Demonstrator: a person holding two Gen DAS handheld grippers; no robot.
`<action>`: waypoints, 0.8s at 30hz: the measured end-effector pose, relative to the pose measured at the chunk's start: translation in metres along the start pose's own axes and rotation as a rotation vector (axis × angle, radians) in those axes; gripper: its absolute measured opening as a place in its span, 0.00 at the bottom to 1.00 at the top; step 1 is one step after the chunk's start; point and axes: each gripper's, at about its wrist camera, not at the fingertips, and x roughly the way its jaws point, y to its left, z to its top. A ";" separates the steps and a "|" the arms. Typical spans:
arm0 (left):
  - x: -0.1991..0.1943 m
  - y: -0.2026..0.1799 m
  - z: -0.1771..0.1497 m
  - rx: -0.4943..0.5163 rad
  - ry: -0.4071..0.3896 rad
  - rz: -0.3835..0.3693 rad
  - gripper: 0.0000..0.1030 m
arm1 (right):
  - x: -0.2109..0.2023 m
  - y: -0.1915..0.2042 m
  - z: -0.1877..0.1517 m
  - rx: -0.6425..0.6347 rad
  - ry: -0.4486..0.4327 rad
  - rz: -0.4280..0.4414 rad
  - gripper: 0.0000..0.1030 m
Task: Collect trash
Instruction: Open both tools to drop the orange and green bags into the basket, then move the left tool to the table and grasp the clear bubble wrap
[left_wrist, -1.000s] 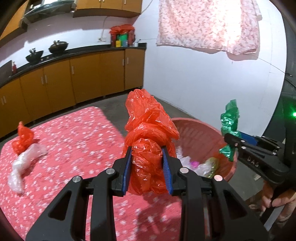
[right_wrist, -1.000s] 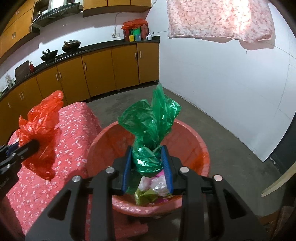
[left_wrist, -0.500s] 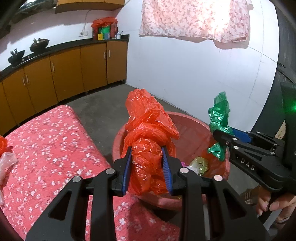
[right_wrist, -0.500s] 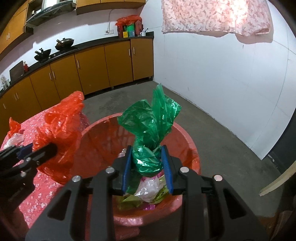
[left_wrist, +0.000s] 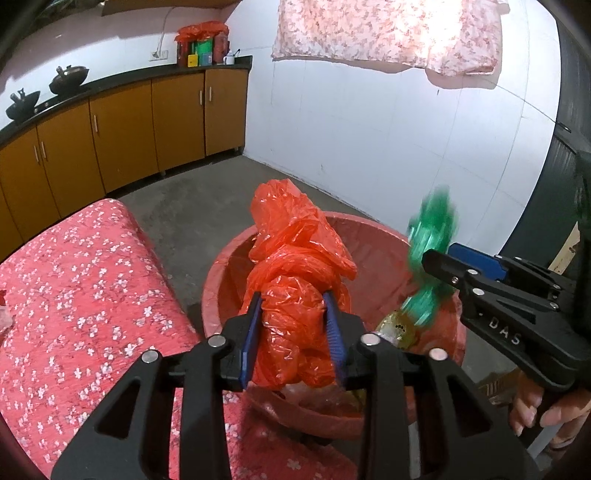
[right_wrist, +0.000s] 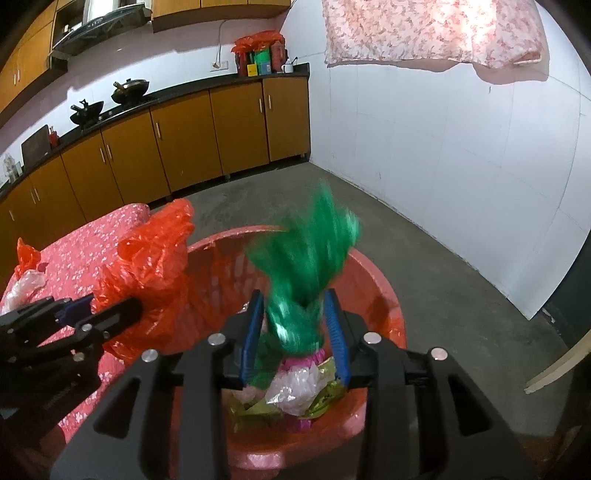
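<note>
- Left gripper (left_wrist: 293, 334), frame centre: fingers spreading, orange bag (left_wrist: 295, 280) between them, above the red basin (left_wrist: 221, 273).
- Right gripper (right_wrist: 294, 332): fingers spreading, blurred green bag (right_wrist: 306, 266) loose between them.

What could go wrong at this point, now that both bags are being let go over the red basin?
1. The orange bag is bulky and sits near the red basin rim beside the bed; as the left gripper jaws open, it may catch on the rim or tip out.
2. The green bag, already blurred between the opening right gripper jaws, is light and could drift past the trash pile.
</note>
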 end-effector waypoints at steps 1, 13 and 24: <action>0.002 0.000 0.000 -0.002 0.005 0.000 0.38 | 0.001 -0.001 0.000 0.003 -0.001 -0.003 0.40; -0.003 0.023 -0.010 -0.044 0.012 0.059 0.51 | 0.001 -0.005 -0.006 0.035 0.000 -0.010 0.53; -0.076 0.120 -0.032 -0.148 -0.060 0.325 0.68 | -0.007 0.026 -0.008 0.008 -0.019 0.046 0.77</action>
